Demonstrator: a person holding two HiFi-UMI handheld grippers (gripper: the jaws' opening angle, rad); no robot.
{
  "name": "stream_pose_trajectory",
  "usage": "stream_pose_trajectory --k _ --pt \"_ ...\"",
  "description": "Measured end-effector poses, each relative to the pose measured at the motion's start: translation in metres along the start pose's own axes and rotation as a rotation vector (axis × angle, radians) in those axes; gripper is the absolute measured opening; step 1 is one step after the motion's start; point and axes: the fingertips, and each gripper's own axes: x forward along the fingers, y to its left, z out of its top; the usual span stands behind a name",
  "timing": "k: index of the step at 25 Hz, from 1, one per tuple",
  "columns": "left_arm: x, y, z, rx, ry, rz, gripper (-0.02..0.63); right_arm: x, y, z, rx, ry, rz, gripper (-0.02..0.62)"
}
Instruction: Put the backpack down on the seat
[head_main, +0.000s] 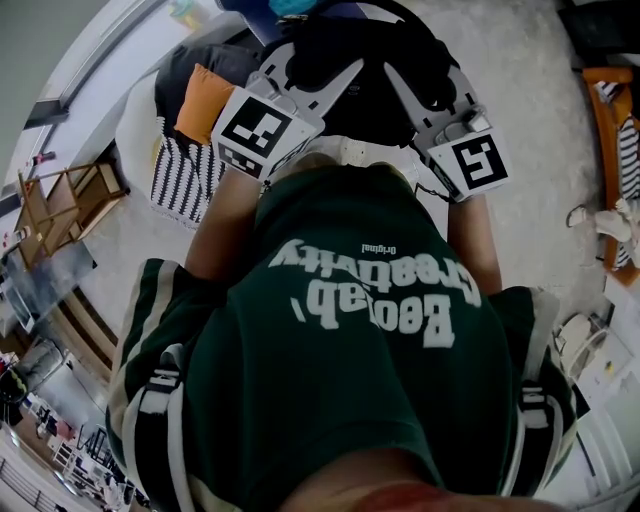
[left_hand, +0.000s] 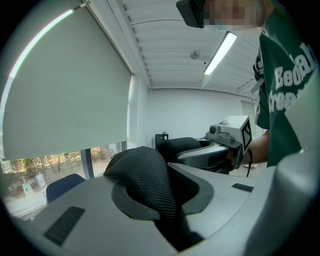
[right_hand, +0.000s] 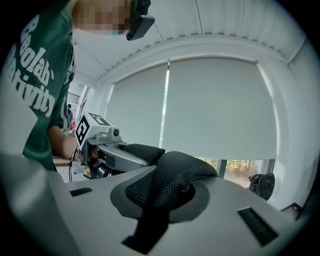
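The person in the green T-shirt stands with both arms out in front, a gripper in each hand. The black backpack hangs between them at twelve o'clock in the head view, held up off the grey floor.

The left gripper has its jaws clamped on a padded mesh strap, which bulges up out of the narrow gap between them. The right gripper grips the same way. Its jaws are pinched on the other mesh strap, which arches over them. Each gripper view shows the other gripper level with it and close by, one at two o'clock and one at nine o'clock.

The dark seat sits at about eleven o'clock in the head view, left of the backpack. An orange cushion lies on it and a striped cushion just below that. I cannot tell whether the backpack touches the seat. A wooden chair stands well apart at nine o'clock.
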Motion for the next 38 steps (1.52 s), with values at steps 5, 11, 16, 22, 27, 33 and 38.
stream_pose_trajectory --k 5,11,16,22,27,33,38 --pt "-0.037 -0.007 0.005 0.015 -0.012 -0.003 0.084 -0.001 0.034 0.016 0.001 0.006 -0.004 0.074" --pt "-0.09 -0.006 -0.004 0.035 -0.016 0.047 0.084 0.015 0.083 0.023 -0.03 -0.014 0.047 0.074" --pt "-0.129 -0.001 -0.011 0.026 -0.009 0.163 0.084 0.031 0.118 0.03 -0.033 -0.031 0.163 0.074" --pt "-0.158 -0.007 -0.016 -0.014 0.013 0.374 0.084 0.037 0.145 0.031 -0.057 -0.063 0.368 0.074" --pt "-0.207 -0.008 -0.031 -0.065 0.033 0.535 0.084 0.049 0.192 0.031 -0.092 -0.073 0.54 0.074" --pt "-0.282 -0.015 -0.063 -0.086 0.059 0.726 0.084 0.067 0.27 0.021 -0.123 -0.089 0.737 0.074" --pt "-0.371 -0.027 -0.09 -0.123 0.078 0.861 0.084 0.084 0.362 0.026 -0.098 -0.118 0.869 0.074"
